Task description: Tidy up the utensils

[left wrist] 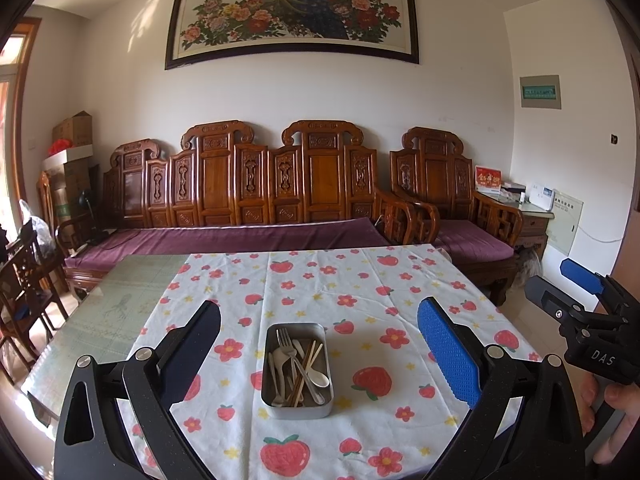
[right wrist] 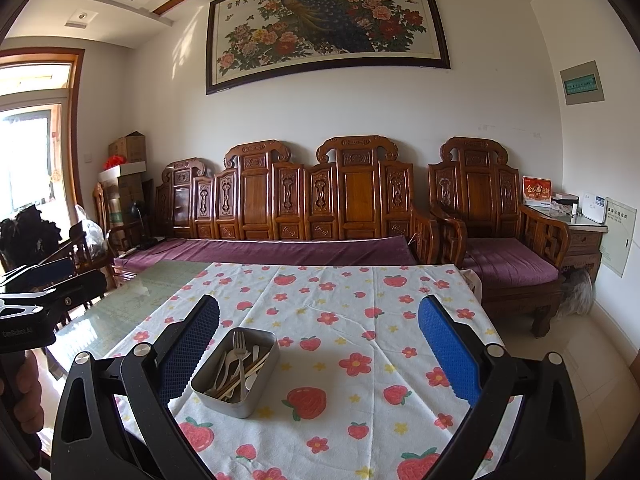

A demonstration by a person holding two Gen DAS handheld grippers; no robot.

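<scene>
A rectangular metal tin (left wrist: pixel 269 396) stands on the strawberry-print tablecloth (left wrist: pixel 360 280). It holds a metal fork (left wrist: pixel 285 340), a white spoon (left wrist: pixel 320 378), wooden chopsticks (left wrist: pixel 306 364) and pale plastic cutlery. My left gripper (left wrist: pixel 319 332) is open and empty, held above and just behind the tin. In the right wrist view the tin (right wrist: pixel 224 398) sits low left, by my left finger. My right gripper (right wrist: pixel 319 332) is open and empty, above the cloth to the tin's right. The right gripper also shows at the right edge of the left wrist view (left wrist: pixel 560 292).
The cloth covers the right part of a glass-topped table (left wrist: pixel 116 304). A carved wooden sofa (left wrist: pixel 248 184) with purple cushions stands behind the table, an armchair (left wrist: pixel 452 196) to its right. Dark wooden chairs (left wrist: pixel 24 280) stand at the table's left.
</scene>
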